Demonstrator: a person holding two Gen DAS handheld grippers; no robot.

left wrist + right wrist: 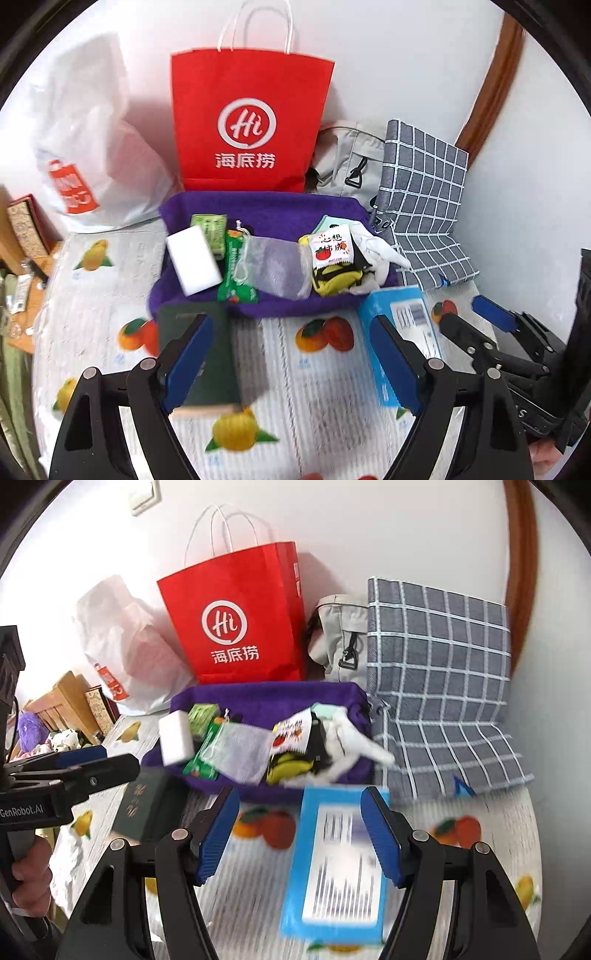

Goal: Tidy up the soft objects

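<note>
A purple cloth [269,210] [266,698] lies on the table with a white sponge [194,260] [176,736], a green packet [236,269], a mesh pouch [275,267] [240,751], yellow-black socks with a tomato label [334,264] [291,753] and a white fabric piece [373,251] [351,738]. My left gripper [293,363] is open and empty, above the table in front of the cloth; it also shows in the right wrist view [79,762]. My right gripper [301,836] is open above a blue packet [338,864] [402,339]; it also shows in the left wrist view [476,317].
A dark green box [199,354] [147,808] lies at front left. A red paper bag [251,122] [240,620], a white plastic bag [85,147], a grey bag [340,635] and a grey checked cloth [424,203] [439,686] stand behind. The fruit-print table cover [317,387] lies underneath.
</note>
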